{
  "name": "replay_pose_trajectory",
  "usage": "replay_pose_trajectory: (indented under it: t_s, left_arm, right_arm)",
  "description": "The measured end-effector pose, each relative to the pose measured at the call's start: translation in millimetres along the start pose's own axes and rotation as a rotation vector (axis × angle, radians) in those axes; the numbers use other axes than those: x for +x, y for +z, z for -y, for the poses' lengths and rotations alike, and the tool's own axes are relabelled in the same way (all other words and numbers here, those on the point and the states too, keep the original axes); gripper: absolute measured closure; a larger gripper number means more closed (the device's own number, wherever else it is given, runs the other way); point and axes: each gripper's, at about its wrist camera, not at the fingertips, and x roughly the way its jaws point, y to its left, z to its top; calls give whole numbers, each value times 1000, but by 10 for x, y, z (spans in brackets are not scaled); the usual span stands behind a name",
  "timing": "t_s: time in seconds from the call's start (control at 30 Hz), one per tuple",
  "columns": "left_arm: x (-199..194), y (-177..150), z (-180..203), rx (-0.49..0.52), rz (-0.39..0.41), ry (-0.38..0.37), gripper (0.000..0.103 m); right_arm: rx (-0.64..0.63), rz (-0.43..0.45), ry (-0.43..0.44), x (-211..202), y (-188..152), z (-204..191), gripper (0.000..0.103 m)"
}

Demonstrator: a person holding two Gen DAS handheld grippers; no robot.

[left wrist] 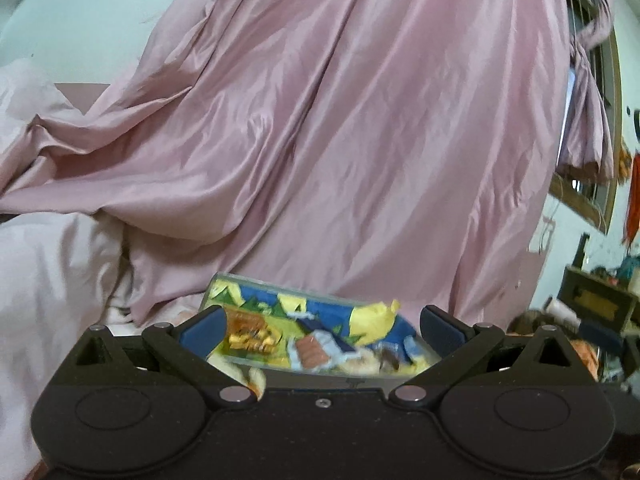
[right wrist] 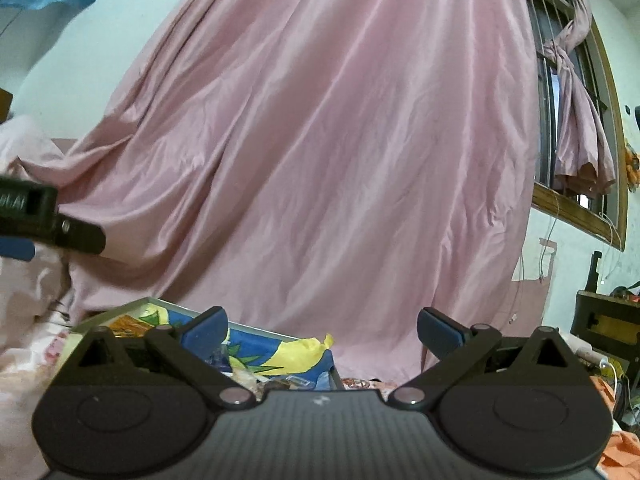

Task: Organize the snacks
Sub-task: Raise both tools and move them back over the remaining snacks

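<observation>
Both tongs gape, released and empty: left gripper (left wrist: 322,326); right gripper (right wrist: 322,330); the snack tray (left wrist: 256,285) lies at six o'clock below them; its crinkly packets (left wrist: 370,316) look light, slippery, crushable; pinch a sealed edge.

A glossy pink curtain (left wrist: 320,120) fills most of both views against a pale mint wall (left wrist: 80,20). At lower centre, a container (right wrist: 176,308) holds snack packets (left wrist: 320,332) printed in blue, yellow and green. The grippers' fingers (left wrist: 204,326) are black with dark blue pads. A brown window frame (right wrist: 580,212) stands at right.
</observation>
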Motion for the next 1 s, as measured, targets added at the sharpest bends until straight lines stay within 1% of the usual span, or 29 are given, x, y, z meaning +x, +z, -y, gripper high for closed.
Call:
replay_pose_trajectory:
  t_s: [0.2,0.47,0.57,0.7,1.0]
  left_arm:
    - [-319,-163,-110,10,-54,27,1]
    - [-522,-202,-205,6,-89,56,1]
    - [-577,-254,-245,13,-118,74,1]
    - [-632,-340,-323,12,-173,97,1]
    - [-553,-487,-413,58,-325,165,1]
  right_arm:
    - [-4,-15,42,-324,-15,-16,0]
    - [-38,-65,113,-622,-82,-137,0]
    - [-47,-103,151,-686,-118,-203,0]
    - [-52,-176,213,-725,-184,-277,0]
    - [-55,-298,289,-695,-295,-410,0]
